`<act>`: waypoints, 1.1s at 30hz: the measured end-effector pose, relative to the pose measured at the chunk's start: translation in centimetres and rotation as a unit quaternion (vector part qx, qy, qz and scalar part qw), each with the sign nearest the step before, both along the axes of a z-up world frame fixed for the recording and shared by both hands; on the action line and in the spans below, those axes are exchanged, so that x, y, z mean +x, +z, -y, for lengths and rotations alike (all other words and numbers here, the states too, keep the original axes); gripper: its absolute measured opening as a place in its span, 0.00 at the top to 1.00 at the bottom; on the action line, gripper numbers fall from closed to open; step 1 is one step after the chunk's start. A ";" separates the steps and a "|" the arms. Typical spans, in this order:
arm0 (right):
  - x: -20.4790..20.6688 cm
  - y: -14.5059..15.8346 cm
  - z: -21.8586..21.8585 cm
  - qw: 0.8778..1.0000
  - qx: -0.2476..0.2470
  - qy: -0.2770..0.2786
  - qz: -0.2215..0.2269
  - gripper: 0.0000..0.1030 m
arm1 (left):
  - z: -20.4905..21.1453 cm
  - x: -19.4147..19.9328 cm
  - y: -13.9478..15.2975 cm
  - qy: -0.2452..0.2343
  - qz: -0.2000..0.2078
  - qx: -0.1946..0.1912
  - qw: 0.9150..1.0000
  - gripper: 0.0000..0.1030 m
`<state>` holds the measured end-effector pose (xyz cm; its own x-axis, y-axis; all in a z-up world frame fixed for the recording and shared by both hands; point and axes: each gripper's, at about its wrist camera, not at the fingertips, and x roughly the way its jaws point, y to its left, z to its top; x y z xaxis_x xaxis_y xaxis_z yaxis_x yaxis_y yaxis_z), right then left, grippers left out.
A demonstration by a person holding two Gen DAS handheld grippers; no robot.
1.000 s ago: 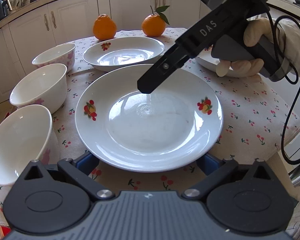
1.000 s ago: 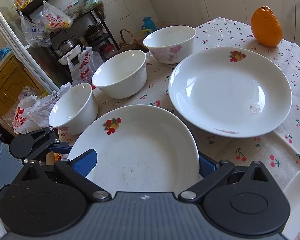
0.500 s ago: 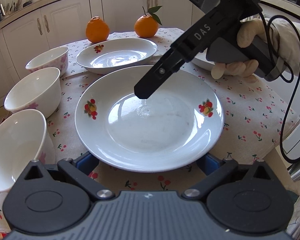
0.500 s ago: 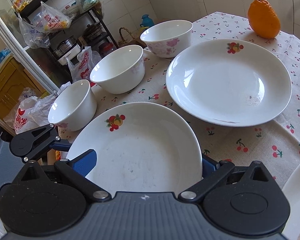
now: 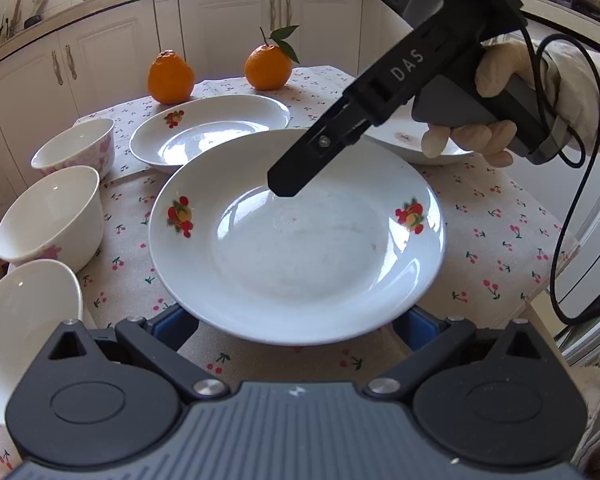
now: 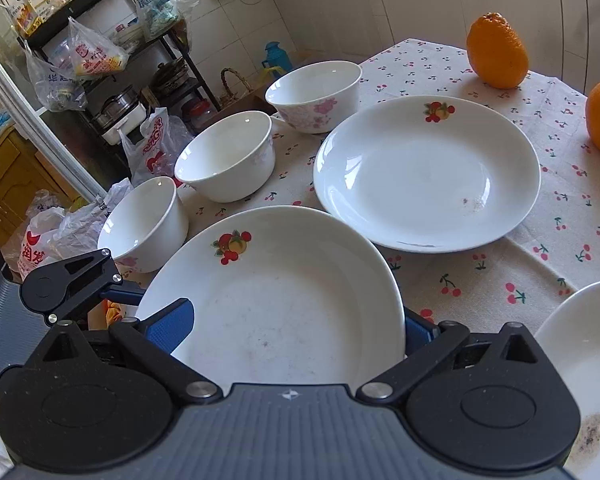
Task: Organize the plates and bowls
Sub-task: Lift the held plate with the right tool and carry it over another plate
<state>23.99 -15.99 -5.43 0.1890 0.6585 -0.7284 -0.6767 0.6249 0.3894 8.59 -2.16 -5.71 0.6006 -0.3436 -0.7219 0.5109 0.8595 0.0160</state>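
A white plate with fruit prints (image 5: pixel 300 248) hangs just above the tablecloth and overlaps a second plate (image 5: pixel 208 132). My left gripper (image 5: pixel 296 326) stands open, its blue fingers (image 5: pixel 176 326) under the near rim and their tips hidden. My right gripper (image 6: pixel 296 324) straddles the same plate (image 6: pixel 284 320), its jaws wide apart. One finger (image 6: pixel 172 320) lies over the inside, the other below the rim. A third plate (image 6: pixel 580 360) sits at the right. Three white bowls (image 6: pixel 312 92) (image 6: pixel 224 152) (image 6: pixel 144 220) line the left edge.
Two oranges (image 5: pixel 170 80) (image 5: pixel 268 68) stand at the far end of the cherry-print tablecloth (image 5: pixel 500 240). A gloved hand (image 5: pixel 496 108) and a trailing black cable (image 5: pixel 556 248) are at the right. Plastic bags (image 6: pixel 148 152) and a shelf (image 6: pixel 100 40) stand beyond the bowls.
The plate has stayed fixed between both grippers while the table, bowls and oranges dropped lower in view. It now covers more of the second plate.
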 end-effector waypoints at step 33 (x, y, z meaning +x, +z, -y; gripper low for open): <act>1.0 2.1 15.1 0.985 -0.022 -0.164 0.052 0.00 | 11.7 7.9 1.2 -0.145 -0.001 -0.021 0.989 0.01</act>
